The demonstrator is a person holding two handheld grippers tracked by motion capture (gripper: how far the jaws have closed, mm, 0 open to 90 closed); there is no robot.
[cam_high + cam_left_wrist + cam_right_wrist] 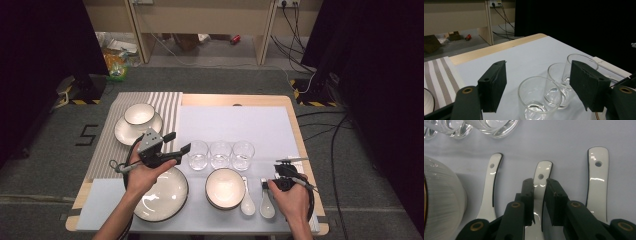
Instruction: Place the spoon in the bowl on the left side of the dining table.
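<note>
While the left gripper hovers with fingers apart by the glasses, the right gripper has its fingers clamped on the middle spoon's handle, at the bowl's three o'clock on the counter. Next, probably: lift it straight up.

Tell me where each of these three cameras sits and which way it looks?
High view: above the table's near side, looking down; forearms, left tool, right tool.
Left gripper view: on the left tool, facing three glasses.
Right gripper view: on the right tool, jaws astride the middle spoon.
Shared: glasses, lilac mat.
</note>
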